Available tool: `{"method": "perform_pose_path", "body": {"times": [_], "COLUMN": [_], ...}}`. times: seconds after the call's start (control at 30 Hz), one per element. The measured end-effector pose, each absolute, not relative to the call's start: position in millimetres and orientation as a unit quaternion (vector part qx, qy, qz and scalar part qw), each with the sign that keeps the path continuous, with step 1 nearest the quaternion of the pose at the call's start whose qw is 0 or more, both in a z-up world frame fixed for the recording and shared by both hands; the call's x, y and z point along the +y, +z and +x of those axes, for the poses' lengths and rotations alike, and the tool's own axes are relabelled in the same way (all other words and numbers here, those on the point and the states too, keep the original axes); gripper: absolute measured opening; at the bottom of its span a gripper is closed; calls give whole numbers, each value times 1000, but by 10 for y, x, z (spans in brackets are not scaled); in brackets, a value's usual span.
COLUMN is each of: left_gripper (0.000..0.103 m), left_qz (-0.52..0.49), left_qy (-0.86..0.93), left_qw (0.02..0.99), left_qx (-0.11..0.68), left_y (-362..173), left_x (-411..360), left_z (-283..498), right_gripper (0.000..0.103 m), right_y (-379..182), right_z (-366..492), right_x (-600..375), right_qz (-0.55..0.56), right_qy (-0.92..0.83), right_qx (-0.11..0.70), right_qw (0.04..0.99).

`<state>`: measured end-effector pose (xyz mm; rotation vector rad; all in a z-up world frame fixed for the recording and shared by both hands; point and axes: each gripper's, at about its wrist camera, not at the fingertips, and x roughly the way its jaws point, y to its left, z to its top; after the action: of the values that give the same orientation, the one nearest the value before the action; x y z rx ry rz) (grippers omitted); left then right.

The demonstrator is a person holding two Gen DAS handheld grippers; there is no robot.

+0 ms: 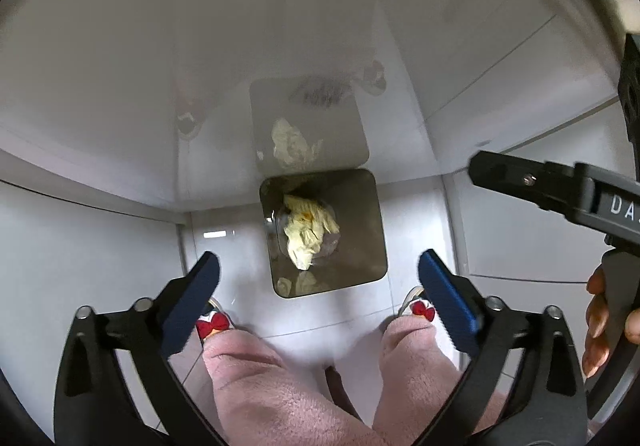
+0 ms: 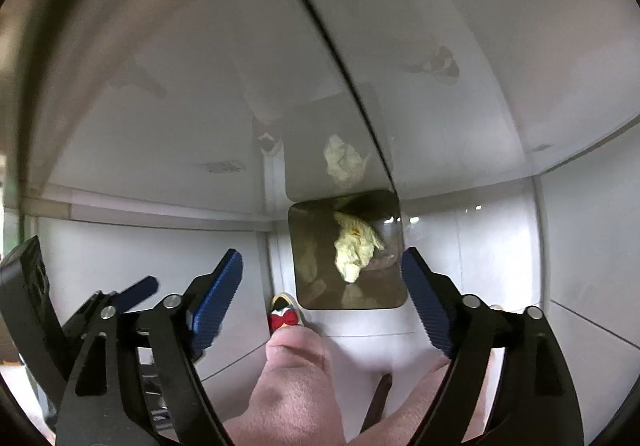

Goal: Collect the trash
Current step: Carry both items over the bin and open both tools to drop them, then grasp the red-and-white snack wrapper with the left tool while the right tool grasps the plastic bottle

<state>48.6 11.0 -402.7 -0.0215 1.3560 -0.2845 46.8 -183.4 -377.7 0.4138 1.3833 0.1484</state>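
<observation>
Crumpled pale-yellow wrapper (image 1: 307, 232), possibly stained orange, inside bin (image 1: 372, 246).

Pale glossy floor tiles (image 1: 224, 214) are seen below, crossed by thin grout lines. A white cabinet front (image 1: 120, 58) rises on the far side, with faint reflections carried on its surface. Nearest, two legs in pink fleece trousers (image 1: 256, 378) are shown, ending in slippers with red bows (image 1: 218, 322).
</observation>
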Motion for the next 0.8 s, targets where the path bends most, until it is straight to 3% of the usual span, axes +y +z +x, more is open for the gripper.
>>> {"method": "perform_pose_path", "body": {"times": [0.27, 0.6, 0.8], "left_gripper": [95, 95, 95], "left_qz": [6, 19, 22], "left_qy": [-114, -124, -131], "left_qw": [812, 852, 874], "left_qx": [572, 509, 467], "left_y": [-3191, -2252, -1784], "left_x": [193, 136, 90], "left_z": [381, 465, 608], "right_gripper": [96, 96, 96], "right_y": [-2926, -1827, -1531], "right_z": [285, 336, 544], "right_x": [-2071, -2352, -2397], "right_qz": [147, 114, 106], "right_qy": [63, 54, 50], "right_qx": [573, 467, 430], "right_qw": [804, 875, 895]}}
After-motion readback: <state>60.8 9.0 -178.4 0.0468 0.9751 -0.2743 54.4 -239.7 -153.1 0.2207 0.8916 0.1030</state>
